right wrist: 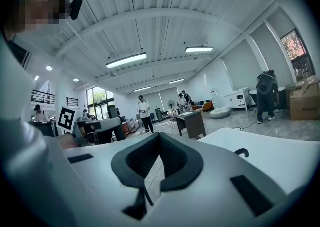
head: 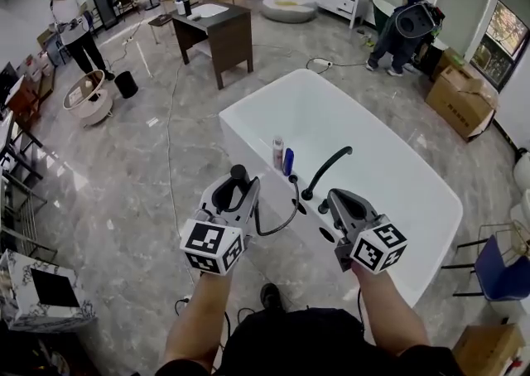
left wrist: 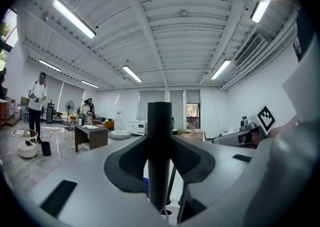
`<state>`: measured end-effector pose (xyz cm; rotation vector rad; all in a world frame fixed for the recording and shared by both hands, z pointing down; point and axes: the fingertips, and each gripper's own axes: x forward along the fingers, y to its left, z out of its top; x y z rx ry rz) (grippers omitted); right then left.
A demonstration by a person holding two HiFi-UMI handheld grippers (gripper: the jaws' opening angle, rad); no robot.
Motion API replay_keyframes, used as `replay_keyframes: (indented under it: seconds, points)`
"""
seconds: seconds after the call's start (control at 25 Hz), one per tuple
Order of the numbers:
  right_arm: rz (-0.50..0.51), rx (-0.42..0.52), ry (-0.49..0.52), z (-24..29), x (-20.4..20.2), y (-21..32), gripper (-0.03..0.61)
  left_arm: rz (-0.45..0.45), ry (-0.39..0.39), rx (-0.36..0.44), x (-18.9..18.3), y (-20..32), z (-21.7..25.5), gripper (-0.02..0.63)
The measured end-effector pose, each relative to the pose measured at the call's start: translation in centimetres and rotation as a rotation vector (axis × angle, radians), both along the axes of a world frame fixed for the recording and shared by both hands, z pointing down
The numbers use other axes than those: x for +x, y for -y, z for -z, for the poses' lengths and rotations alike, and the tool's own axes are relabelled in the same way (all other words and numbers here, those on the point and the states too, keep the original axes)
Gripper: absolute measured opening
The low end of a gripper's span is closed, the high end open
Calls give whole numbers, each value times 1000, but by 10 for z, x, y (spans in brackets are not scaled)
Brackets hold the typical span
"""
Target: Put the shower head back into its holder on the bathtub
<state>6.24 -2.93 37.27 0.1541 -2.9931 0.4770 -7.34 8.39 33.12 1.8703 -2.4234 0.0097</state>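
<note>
My left gripper [head: 239,190] is shut on the black shower head handle [head: 238,173], which stands upright between its pads [left wrist: 129,163]. The handle [left wrist: 159,156] fills the middle of the left gripper view. Its black hose [head: 278,224] loops from under the gripper to the near rim of the white bathtub [head: 248,130]. A curved black faucet [head: 327,169] and small black fittings [head: 322,208] sit on that rim, just ahead of both grippers. My right gripper [head: 335,199] hovers over the rim to the right of the left one, shut with nothing in it [right wrist: 159,163].
A white bottle [head: 278,152] and a blue bottle [head: 288,161] stand on the tub rim beside the faucet. A dark desk [head: 217,31] is beyond the tub, cardboard boxes [head: 460,97] at right, a blue chair [head: 497,271] at lower right. People stand far off.
</note>
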Motion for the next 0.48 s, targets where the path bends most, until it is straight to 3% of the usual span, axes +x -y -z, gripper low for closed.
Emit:
replay_keyframes:
  seconds: [0.48]
  points:
    - [-17,-32,-19,-15,-36,6,15,-44,-27,-26,-26,12,-19,147]
